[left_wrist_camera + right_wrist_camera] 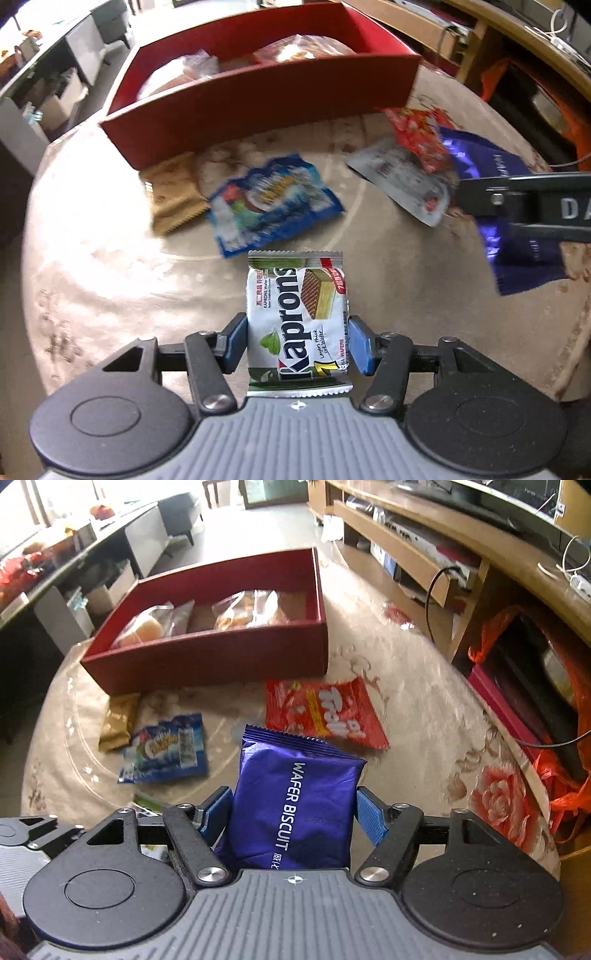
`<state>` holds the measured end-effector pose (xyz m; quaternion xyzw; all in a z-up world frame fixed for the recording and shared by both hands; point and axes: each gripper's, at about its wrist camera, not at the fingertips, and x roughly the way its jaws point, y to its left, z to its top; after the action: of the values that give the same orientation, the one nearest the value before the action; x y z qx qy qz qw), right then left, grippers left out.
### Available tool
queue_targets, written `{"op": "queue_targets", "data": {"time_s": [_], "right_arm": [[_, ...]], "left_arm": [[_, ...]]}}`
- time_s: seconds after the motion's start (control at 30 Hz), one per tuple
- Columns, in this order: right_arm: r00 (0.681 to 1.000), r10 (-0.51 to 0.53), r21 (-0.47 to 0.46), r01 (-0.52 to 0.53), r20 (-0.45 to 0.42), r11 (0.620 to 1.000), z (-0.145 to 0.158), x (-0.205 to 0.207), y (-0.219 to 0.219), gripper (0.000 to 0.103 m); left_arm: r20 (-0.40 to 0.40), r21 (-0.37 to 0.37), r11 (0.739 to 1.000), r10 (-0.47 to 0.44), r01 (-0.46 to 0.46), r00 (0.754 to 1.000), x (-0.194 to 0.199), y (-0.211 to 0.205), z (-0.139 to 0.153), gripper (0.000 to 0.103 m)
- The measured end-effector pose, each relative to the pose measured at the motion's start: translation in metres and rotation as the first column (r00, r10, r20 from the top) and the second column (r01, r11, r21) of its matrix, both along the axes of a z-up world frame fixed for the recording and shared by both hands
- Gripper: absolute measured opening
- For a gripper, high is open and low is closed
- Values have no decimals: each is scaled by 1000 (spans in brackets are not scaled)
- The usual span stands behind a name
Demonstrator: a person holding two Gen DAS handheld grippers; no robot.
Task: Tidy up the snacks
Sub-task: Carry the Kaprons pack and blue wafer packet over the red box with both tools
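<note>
My left gripper [297, 341] is shut on a white Kaprons wafer packet [297, 314], held above the table. My right gripper [293, 814] is shut on a purple wafer biscuit packet [295, 805]; it also shows in the left wrist view [517, 236] at the right. A red box [258, 99] stands at the far side and holds several clear bags of snacks [251, 609]. On the table lie a blue packet [269, 206], a gold packet [173, 192], a red Trolli packet [325, 710] and a silver packet [402, 181].
The round table [110, 266] has a floral cloth under glass. A wooden TV shelf [424, 542] stands to the right, with an orange bag [569, 775] beside the table. A grey desk and cabinets [74, 576] stand at the left.
</note>
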<state>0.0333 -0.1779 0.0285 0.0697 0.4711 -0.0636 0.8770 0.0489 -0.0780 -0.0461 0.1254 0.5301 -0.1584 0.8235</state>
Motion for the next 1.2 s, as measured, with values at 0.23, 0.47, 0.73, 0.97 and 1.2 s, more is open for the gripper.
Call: {"op": "queue_targets", "data": {"time_s": [0.23,0.47,0.73,0.97,1.2], "right_arm": [[1000,3,-27,-2,23,1000,3,9,6,77],[998,32,-53,-30,45,998,7,20,20,77],[997,38,-82,-33,69,996,13,27,23,77],[994,22,-77,-14,110,997,23,40,18,77],[988,15,-52,-7,155,999,34,58,14,77]], "left_arm": [[79,-18,999,39,-38,996,9,8,24,54],[144,-15,999,38,-37,989,16,10,40,54],[145,-20,998,69,-67,987,28,13,42,54],[175,-27,997,70,-66,982,45,10,53,54],[198,-40,995,94,-88,976,70,10,62,54]]}}
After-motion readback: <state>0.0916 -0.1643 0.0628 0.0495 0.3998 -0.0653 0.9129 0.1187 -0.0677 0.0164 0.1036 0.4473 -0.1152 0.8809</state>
